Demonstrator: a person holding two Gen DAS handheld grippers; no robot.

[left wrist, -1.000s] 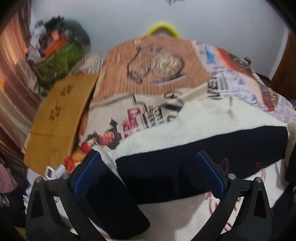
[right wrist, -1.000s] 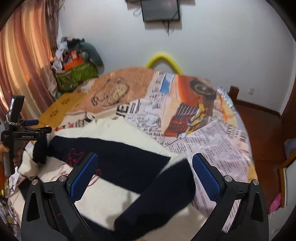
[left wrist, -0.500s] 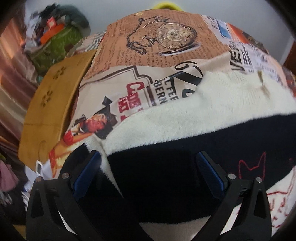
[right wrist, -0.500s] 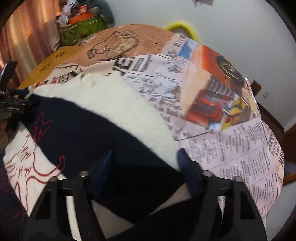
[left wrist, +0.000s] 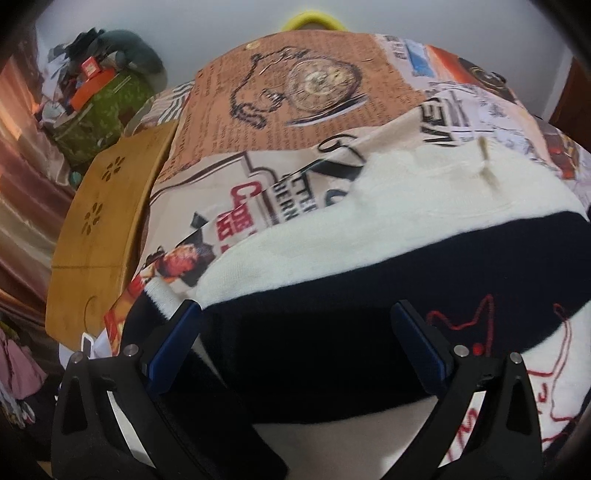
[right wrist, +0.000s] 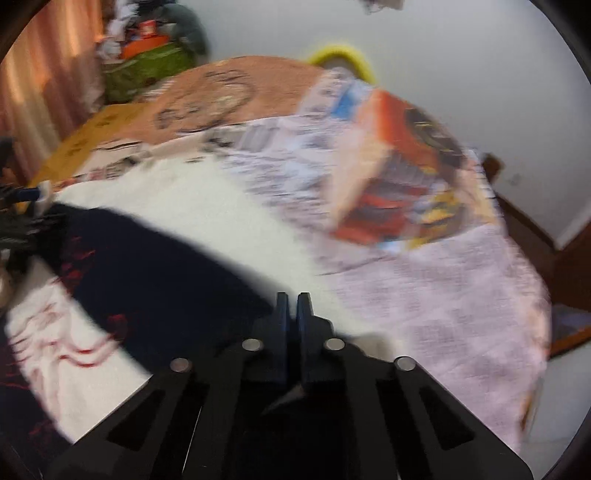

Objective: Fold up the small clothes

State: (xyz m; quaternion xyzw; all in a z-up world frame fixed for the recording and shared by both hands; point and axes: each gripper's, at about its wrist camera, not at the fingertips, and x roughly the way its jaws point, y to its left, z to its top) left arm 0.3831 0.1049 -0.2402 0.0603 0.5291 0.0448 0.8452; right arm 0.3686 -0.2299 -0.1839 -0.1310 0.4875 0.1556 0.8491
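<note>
Lifting now risks a lopsided fold, since the right tongs (right wrist: 293, 314) look clenched on the edge of the sweater (left wrist: 369, 236) spread on the printed bedspread (left wrist: 295, 122), while the left tongs (left wrist: 295, 343) hang released over its navy band.

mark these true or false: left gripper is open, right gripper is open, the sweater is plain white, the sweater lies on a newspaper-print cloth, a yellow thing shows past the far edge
1. The left gripper is open: true.
2. The right gripper is open: false, its jaws are shut.
3. The sweater is plain white: false, cream with a navy band and red stitching.
4. It lies on a newspaper-print cloth: true.
5. A yellow thing shows past the far edge: true.
</note>
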